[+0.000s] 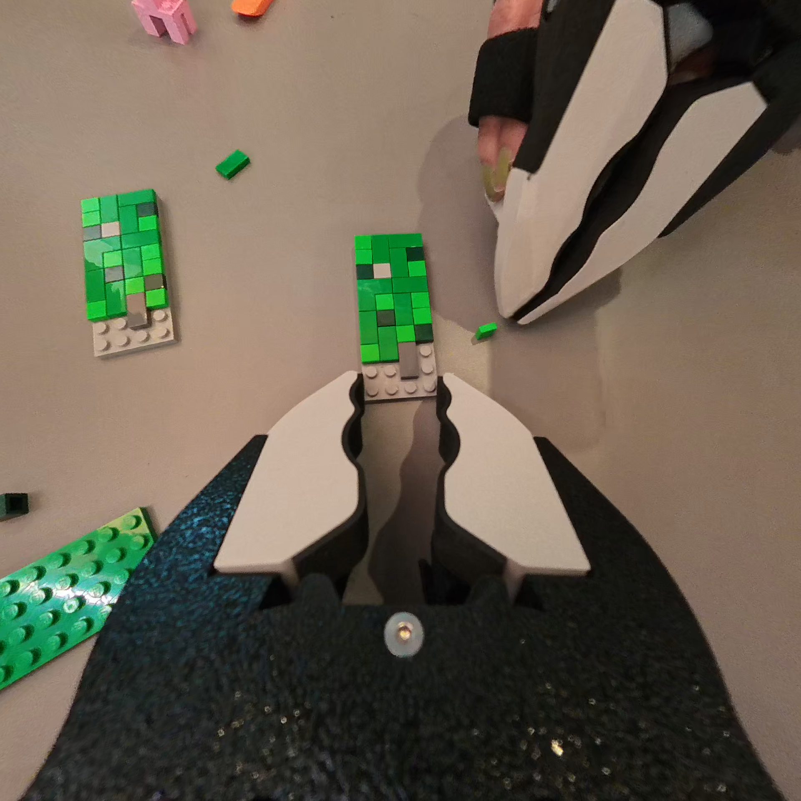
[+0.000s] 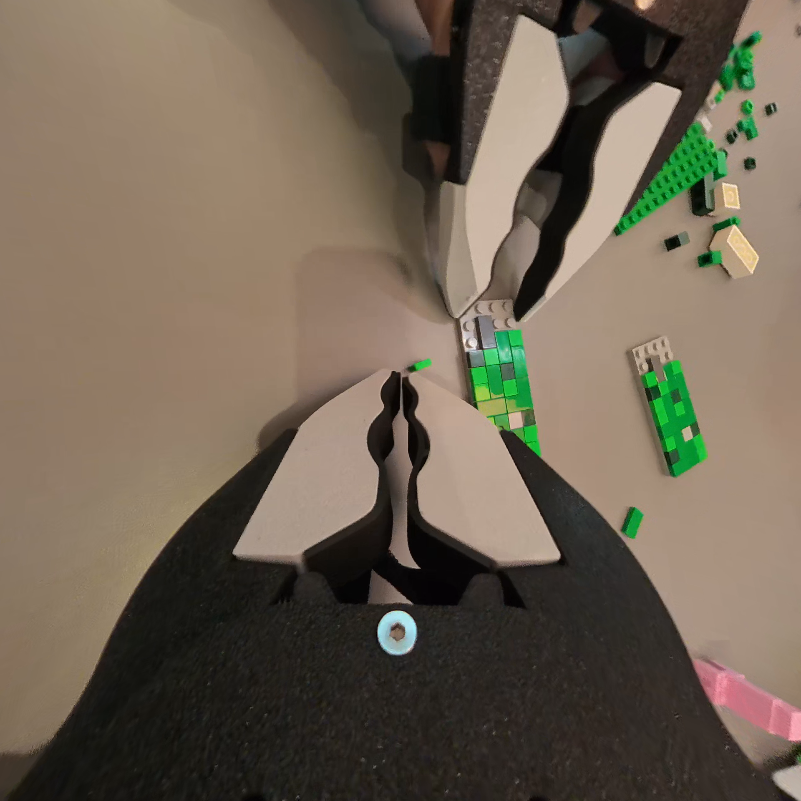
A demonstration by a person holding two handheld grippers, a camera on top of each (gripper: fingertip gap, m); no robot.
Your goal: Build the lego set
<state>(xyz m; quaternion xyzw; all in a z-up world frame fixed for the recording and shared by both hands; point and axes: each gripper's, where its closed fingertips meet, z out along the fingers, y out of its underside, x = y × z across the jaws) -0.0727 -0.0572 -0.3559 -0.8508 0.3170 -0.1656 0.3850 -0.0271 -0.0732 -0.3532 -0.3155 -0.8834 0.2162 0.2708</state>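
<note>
Toy-brick pieces lie scattered on a plain beige-grey tabletop (image 1: 303,130).
Left gripper (image 1: 399,383) clamps the grey studded, green-tiled plate (image 1: 392,303); right gripper (image 2: 399,376) is closed, empty, beside a small green tile (image 2: 419,365).

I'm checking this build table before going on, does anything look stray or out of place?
One thing: a tiny green tile lies loose on the table, tipped on edge, just past the right gripper's closed, empty tips and beside the green mosaic plate whose grey end sits between the left gripper's fingers.
</note>
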